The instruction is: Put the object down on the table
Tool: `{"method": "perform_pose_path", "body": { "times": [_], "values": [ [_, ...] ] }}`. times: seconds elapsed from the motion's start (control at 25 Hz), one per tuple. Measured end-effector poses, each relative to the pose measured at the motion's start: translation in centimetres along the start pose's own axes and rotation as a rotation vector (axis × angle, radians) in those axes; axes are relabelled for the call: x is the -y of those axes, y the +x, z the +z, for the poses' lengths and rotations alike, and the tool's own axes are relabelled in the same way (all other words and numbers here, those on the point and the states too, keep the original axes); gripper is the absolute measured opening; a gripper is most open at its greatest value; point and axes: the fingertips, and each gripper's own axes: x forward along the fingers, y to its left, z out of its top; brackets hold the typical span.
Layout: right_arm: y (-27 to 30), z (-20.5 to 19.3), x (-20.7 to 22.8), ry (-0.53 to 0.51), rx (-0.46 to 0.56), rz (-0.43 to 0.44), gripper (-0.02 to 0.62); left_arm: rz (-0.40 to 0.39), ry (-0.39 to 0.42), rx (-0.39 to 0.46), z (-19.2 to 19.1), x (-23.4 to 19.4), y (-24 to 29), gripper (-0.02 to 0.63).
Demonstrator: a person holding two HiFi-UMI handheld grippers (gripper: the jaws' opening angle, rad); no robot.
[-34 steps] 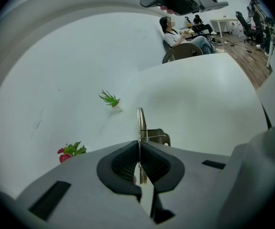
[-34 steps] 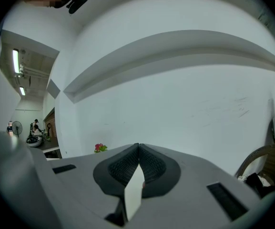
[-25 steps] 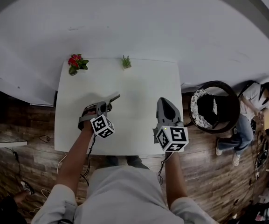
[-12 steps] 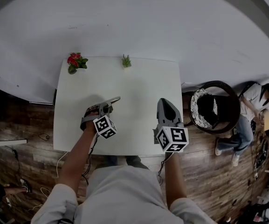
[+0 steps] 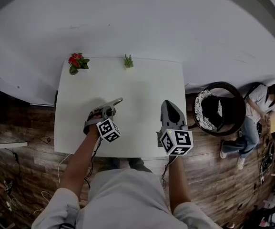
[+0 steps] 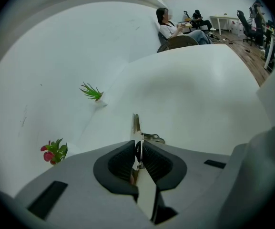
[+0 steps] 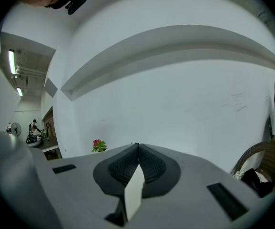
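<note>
At the white table (image 5: 142, 87), the left gripper (image 5: 110, 109) holds a thin metal object (image 5: 116, 100) over the table's near left part, with the right gripper (image 5: 168, 105) over the near right. From the left gripper (image 6: 138, 148), the jaws are clamped on the metal object (image 6: 136, 127), which points across the table. From the right gripper (image 7: 138, 149), the jaws are pressed together with nothing between them.

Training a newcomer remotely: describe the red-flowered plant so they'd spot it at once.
Find the white table. Two small plants stand along its far edge, and the red-flowered plant sits at the far left corner. Its neighbour, the spiky green plant, has no blooms.
</note>
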Motion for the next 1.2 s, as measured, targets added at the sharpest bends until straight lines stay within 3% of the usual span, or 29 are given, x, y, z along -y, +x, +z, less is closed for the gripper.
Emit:
{"method": "perform_pose_path", "body": {
  "times": [0.88, 1.2],
  "values": [
    [-2.1, 0.1, 0.0, 0.0, 0.011, 0.002, 0.009, -0.011, -0.084, 0.033, 0.5, 1.9, -1.4, 0.109],
    [-2.8, 0.5, -0.5, 0.001, 0.028, 0.018, 0.009, 0.011, -0.218, 0.106, 1.5, 0.2, -4.0, 0.109]
  ]
}}
